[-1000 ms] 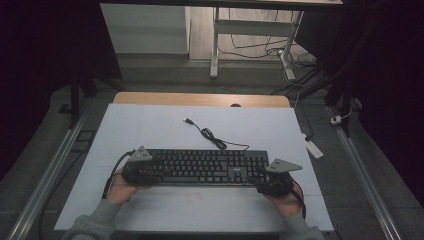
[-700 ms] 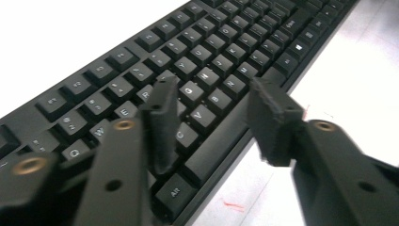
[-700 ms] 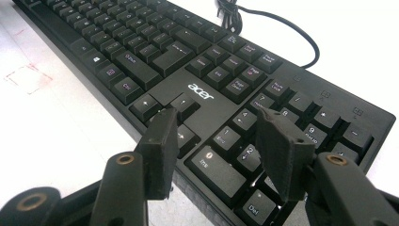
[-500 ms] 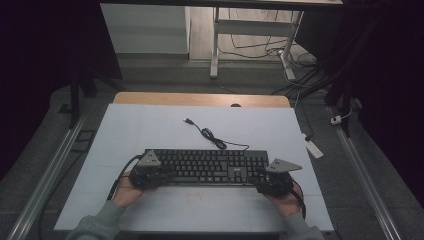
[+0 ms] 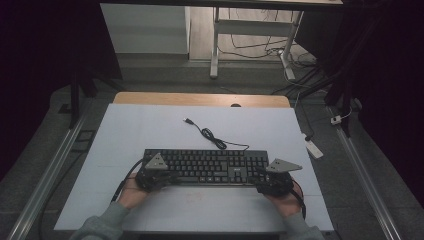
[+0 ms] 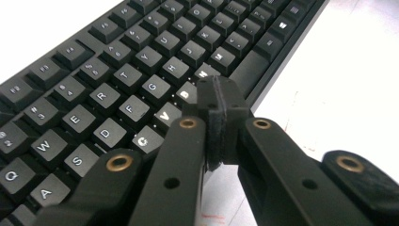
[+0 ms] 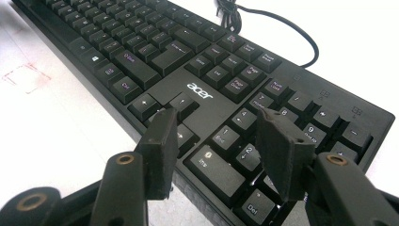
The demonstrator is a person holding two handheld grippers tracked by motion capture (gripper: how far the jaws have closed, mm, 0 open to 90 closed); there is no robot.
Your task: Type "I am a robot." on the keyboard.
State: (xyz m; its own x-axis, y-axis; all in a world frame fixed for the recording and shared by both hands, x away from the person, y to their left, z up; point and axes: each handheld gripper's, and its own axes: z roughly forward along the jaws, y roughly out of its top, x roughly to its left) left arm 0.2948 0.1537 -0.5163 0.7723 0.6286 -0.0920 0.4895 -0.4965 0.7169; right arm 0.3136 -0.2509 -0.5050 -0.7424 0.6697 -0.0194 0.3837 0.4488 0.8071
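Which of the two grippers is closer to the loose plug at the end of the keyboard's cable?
Left. The left gripper sits at the keyboard's front left, nearly below the plug; the right gripper is at the front right, farther across.

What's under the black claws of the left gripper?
Letter keys of the keyboard. The left gripper has just closed, with nothing between its jaws, and its tip hovers around B and N. The keys directly beneath are covered.

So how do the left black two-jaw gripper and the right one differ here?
The left gripper has its jaws shut together with nothing between, having just been closing, over the letter keys; the right gripper stands open over the number pad. Both hover at the black keyboard's near edge.
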